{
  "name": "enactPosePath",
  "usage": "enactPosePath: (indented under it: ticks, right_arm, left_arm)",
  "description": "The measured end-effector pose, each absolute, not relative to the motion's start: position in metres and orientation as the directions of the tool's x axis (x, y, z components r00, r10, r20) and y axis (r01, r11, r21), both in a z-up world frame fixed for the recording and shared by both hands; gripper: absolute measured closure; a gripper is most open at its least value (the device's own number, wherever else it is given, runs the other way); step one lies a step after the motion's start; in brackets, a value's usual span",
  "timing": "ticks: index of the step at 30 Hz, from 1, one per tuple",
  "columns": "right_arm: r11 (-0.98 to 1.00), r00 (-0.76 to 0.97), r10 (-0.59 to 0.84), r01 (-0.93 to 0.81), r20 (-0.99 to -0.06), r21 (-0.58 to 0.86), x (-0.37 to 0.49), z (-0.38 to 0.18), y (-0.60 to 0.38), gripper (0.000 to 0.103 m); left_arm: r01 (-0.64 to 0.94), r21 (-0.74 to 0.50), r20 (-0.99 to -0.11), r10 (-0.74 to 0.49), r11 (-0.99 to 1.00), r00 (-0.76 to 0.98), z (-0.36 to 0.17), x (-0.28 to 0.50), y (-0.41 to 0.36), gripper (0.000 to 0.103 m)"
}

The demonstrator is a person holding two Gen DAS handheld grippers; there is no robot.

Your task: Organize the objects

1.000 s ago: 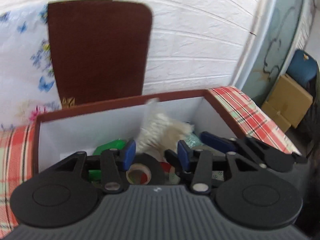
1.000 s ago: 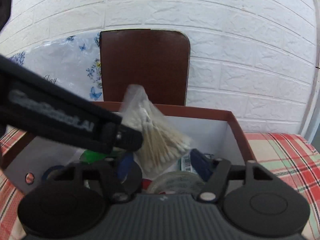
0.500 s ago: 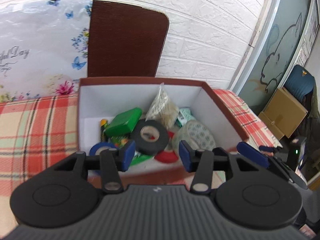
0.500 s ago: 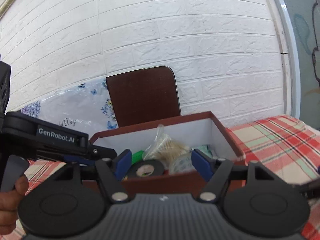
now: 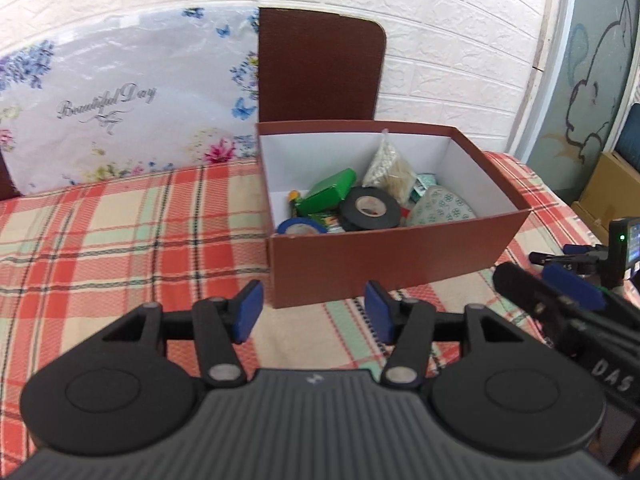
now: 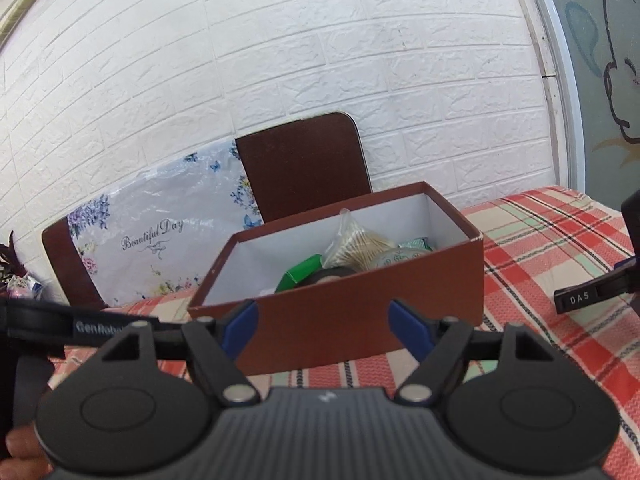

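A brown box [image 5: 384, 264] with white inner walls stands on the plaid cloth. In it lie a bag of cotton swabs [image 5: 390, 168], a black tape roll [image 5: 370, 210], a green carton [image 5: 328, 192], a blue tape roll [image 5: 302, 226] and a patterned roll [image 5: 442, 210]. My left gripper [image 5: 314, 312] hangs in front of the box, jaws opening, nothing between them. My right gripper [image 6: 325, 330] also faces the box [image 6: 360, 320] from the near side, jaws opening and empty. The swab bag [image 6: 360, 246] and green carton [image 6: 300, 276] show over the rim.
The plaid tablecloth [image 5: 120, 240] spreads left of the box. Behind it stand a brown chair back [image 5: 320, 68], a floral plastic sheet [image 5: 120, 112] and a white brick wall. A cardboard carton [image 5: 608, 188] sits off the table's right edge. A hand [image 6: 20, 448] shows at lower left.
Both grippers have drawn back from over the box to its near side, and their jaws stand wider. The swab bag, earlier at the left gripper's tips, rests in the box.
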State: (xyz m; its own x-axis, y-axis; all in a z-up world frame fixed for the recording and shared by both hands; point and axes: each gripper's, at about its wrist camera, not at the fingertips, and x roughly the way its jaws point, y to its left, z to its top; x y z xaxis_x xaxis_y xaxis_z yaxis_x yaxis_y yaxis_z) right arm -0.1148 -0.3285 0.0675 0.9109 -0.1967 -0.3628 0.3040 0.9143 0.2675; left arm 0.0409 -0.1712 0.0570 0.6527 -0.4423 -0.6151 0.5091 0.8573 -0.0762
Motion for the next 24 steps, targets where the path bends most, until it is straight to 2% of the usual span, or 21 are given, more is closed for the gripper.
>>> enactPosePath:
  ticks: [1,3,8,24]
  right_arm:
    - [0.915,0.913,-0.196,0.302,-0.358,0.269,-0.117,0.07,-0.325,0.026]
    - [0.915,0.916,-0.195,0.298,-0.35,0.271,-0.121,0.076,-0.319,0.021]
    - [0.912,0.92,-0.204,0.303,-0.335,0.276,-0.132,0.084,-0.307,0.01]
    - [0.907,0.927,-0.198,0.297,-0.32,0.299,-0.151,0.096,-0.29,0.006]
  left_arm:
    - [0.5,-0.07,-0.611,-0.433,0.864,0.663,0.058,0.039,-0.168,0.035]
    - [0.482,-0.055,-0.603,-0.413,0.875,0.683,0.06,0.035,-0.162,0.021]
    - [0.453,0.022,-0.568,-0.361,0.891,0.74,0.065,0.021,-0.151,0.006]
    - [0.433,0.021,-0.557,-0.349,0.901,0.754,0.068,-0.005,-0.13,0.0]
